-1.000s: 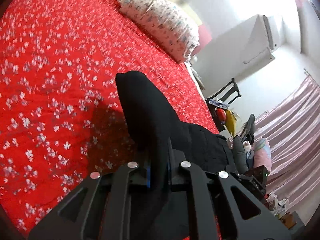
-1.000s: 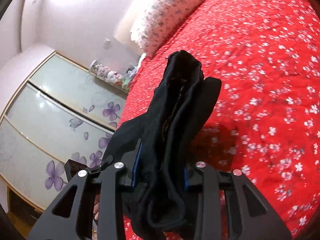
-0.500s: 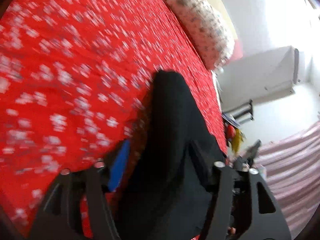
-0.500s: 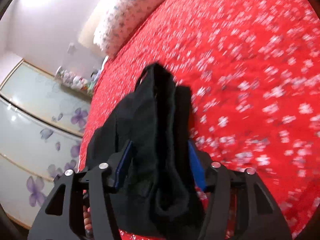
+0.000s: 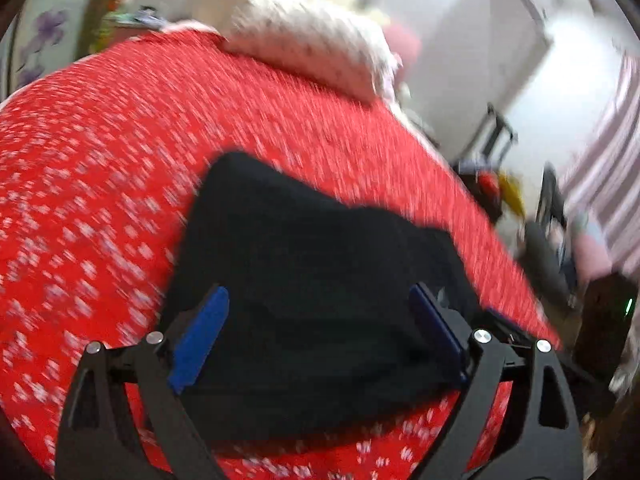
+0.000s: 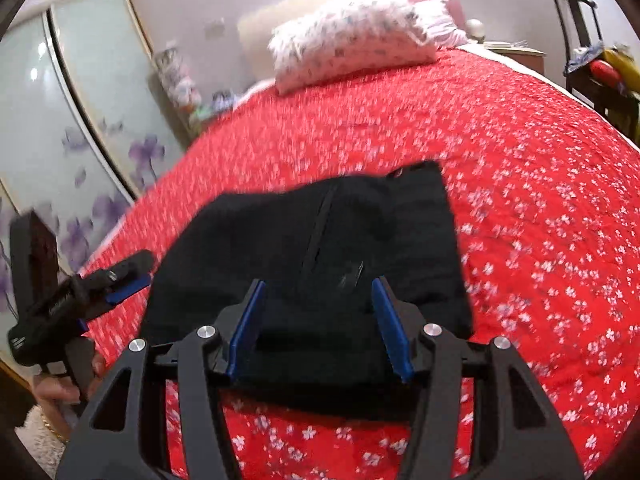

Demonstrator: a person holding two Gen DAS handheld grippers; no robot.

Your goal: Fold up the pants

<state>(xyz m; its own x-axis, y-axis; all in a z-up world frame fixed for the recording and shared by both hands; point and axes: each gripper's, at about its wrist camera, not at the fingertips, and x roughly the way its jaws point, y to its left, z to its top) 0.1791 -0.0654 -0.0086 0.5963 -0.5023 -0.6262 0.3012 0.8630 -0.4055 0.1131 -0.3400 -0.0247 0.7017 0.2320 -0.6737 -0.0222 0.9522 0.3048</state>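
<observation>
Right wrist: black folded pants (image 6: 320,240) flat on quilted red bedspread (image 6: 540,200), both grippers (image 6: 318,320) agape, empty

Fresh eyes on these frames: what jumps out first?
The red floral bedspread fills both views, with folded black pants lying on it near the front edge. Both tongs, left and right, stand open over the pants. A flowered pillow lies at the head.

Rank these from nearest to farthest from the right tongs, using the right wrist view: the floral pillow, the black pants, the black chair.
1. Black pants: directly ahead of the right tongs, lying on the red bedspread.
2. Floral pillow: at the head of the bed, centre top.
3. Black chair: beyond the bed's far right corner.
</observation>
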